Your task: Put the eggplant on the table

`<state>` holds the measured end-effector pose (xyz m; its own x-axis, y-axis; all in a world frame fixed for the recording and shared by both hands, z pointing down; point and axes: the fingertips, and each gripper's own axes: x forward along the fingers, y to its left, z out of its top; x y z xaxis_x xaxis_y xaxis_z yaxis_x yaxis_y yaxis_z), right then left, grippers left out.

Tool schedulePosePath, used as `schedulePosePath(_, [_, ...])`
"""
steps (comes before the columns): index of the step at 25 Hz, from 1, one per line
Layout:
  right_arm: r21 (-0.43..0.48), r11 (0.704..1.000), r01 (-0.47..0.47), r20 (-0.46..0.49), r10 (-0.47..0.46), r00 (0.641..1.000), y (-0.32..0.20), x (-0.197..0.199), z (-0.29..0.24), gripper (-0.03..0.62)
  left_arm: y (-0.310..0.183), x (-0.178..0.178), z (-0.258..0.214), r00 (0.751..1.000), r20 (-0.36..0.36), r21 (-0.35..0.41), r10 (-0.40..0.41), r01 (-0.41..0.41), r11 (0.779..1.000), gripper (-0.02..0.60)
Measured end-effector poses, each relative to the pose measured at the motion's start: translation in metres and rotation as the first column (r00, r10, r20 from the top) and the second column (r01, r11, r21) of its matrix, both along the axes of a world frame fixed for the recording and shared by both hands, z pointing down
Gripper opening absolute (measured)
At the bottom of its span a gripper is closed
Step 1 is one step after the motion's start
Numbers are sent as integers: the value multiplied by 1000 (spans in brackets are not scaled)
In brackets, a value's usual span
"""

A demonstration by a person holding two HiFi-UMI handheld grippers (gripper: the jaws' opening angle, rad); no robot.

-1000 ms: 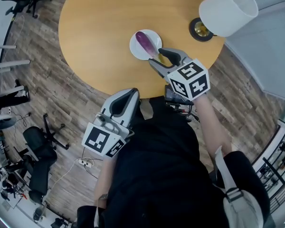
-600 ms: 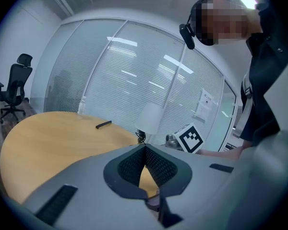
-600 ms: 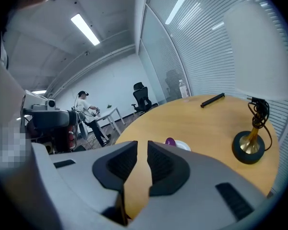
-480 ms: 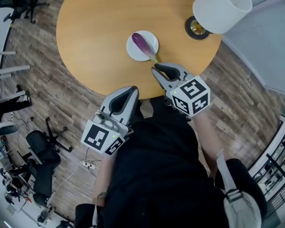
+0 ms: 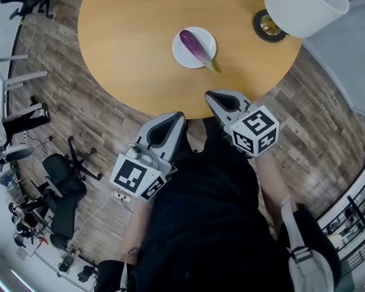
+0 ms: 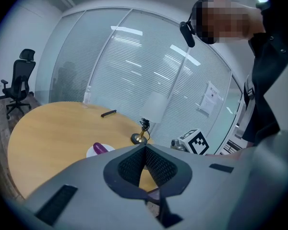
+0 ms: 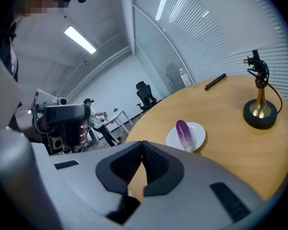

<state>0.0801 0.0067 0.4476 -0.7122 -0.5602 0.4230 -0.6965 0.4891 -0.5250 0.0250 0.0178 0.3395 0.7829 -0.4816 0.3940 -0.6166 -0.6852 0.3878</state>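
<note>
The purple eggplant (image 5: 194,46) lies on a small white plate (image 5: 184,55) on the round wooden table (image 5: 128,41). It also shows in the right gripper view as the eggplant (image 7: 183,132) on its plate (image 7: 199,133), and in the left gripper view as the eggplant (image 6: 100,148). My right gripper (image 5: 210,94) hovers at the table's near edge, well short of the plate. Its jaws have just been closing and now stand shut with nothing between them, tips together (image 7: 142,143). My left gripper (image 5: 179,115) is off the table's near edge, shut and empty (image 6: 145,147).
A lamp with a white shade (image 5: 304,5) and a dark round base (image 5: 269,26) stands at the table's right side. A thin black object (image 7: 215,82) lies at the far edge. Office chairs (image 5: 61,181) stand on the wooden floor to the left.
My right gripper drew back from beside the plate to the table's near edge, and its jaws closed on nothing. The eggplant stays on the plate. The left gripper barely moved.
</note>
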Motion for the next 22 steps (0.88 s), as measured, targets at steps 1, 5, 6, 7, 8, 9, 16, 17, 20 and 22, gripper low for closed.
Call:
schedulePosePath(1, [0,1000,1,-2,-1,1000,2,-1,2,18,0,0,1,1000,6,9,10,-10,1000,11])
schedulePosePath(5, [19,999,-32,-25,33,999,9,-1,-5,18,6,2,-3,996,0,27,90,-90,996,9])
schedulePosePath(6, [23,998,-53,-25,53,998,9,-1,-8,18,8,1,-6,993,-11,31,117,-116,993,9])
schedulePosePath(7, [28,997,-79,-25,79,997,8,-1,-11,18,10,-2,-10,990,-24,34,142,-141,989,9])
schedulePosePath(8, [34,994,-107,-25,108,994,7,-2,-14,17,12,-7,-13,986,-42,33,162,-161,986,9])
schedulePosePath(9, [43,990,-134,-25,135,991,7,-3,-19,17,14,-12,-17,982,-65,27,177,-176,984,9])
schedulePosePath(16, [97,972,-213,-50,218,975,30,-48,-42,17,44,-74,-20,960,-95,42,263,-260,965,9])
schedulePosePath(17, [103,973,-209,-64,216,974,34,-59,-45,17,51,-86,-19,955,-90,51,282,-278,959,9])
schedulePosePath(20, [130,971,-200,-87,212,973,47,-96,-61,17,74,-125,-15,945,-72,89,319,-313,946,9])
schedulePosePath(22, [154,964,-214,-79,228,970,55,-120,-75,18,84,-153,-16,942,-75,109,327,-318,942,9])
